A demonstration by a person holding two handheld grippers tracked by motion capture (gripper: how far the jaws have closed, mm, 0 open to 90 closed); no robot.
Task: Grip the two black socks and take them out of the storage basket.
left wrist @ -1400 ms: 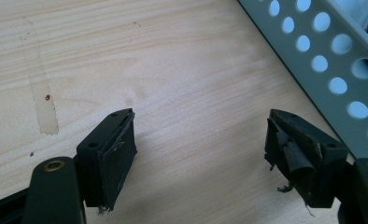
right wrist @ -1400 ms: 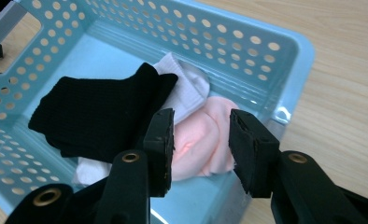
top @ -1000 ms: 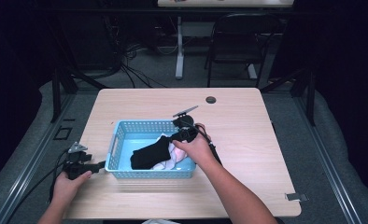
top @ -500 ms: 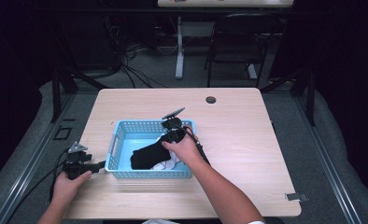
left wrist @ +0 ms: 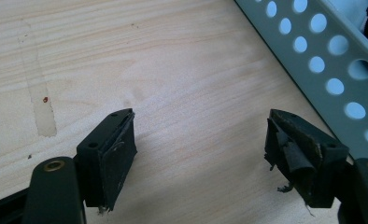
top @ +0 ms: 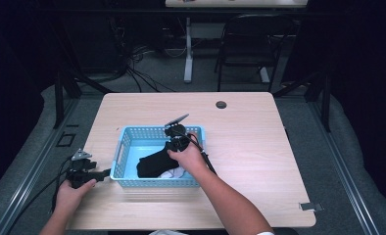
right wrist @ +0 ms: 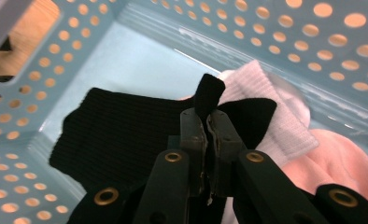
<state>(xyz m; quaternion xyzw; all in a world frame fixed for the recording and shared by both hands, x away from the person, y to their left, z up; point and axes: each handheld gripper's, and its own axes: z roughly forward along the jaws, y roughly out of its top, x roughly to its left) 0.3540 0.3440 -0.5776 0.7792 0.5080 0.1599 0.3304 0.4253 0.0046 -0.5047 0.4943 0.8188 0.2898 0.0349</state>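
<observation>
Right gripper (right wrist: pixel 205 122) down inside the light-blue perforated plastic basket (top: pixel 125 147), jaws just closed and now pinched on a raised fold of the black knit sock (right wrist: pixel 121 130). Sock lies on the basket floor, partly over a white ribbed sock (right wrist: pixel 278 116), with a pink soft item (right wrist: pixel 334 158) at the near right. Grabbing a pinched-up fold probably lets the black sock come away without dragging the white one.

Left gripper (left wrist: pixel 201 140) rests low on the pale wooden table (top: pixel 259 142), just left of the basket, jaws wide apart with nothing between them; likely parked ready to steady the basket wall.
</observation>
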